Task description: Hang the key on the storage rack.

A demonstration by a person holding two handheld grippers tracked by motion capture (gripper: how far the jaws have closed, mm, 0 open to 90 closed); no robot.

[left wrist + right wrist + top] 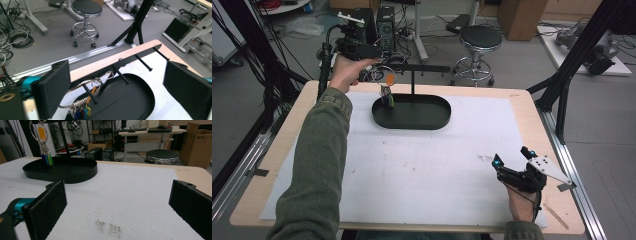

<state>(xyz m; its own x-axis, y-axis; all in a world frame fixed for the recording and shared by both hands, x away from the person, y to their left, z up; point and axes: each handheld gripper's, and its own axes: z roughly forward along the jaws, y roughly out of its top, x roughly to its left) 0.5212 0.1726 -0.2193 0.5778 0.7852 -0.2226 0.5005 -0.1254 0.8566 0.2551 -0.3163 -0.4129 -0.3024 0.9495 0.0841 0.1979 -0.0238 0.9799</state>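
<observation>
High view: left claw wide open, empty, near silver key ring w/ orange tag hanging on black peg rack. Right claw wide open, empty, low over white foam-covered worktop.

1. Light wood table, edges bare around the sheet.
2. White sheet covers most of the top; dark speckled smudge near the front.
3. Black oval tray sits on the sheet, far side.

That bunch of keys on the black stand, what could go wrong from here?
The key ring hangs on one thin peg, near its tip, so a nudge from the open left tongs close by might slip it off into the tray. Bumping the crossbar could perhaps rock the stand.
</observation>
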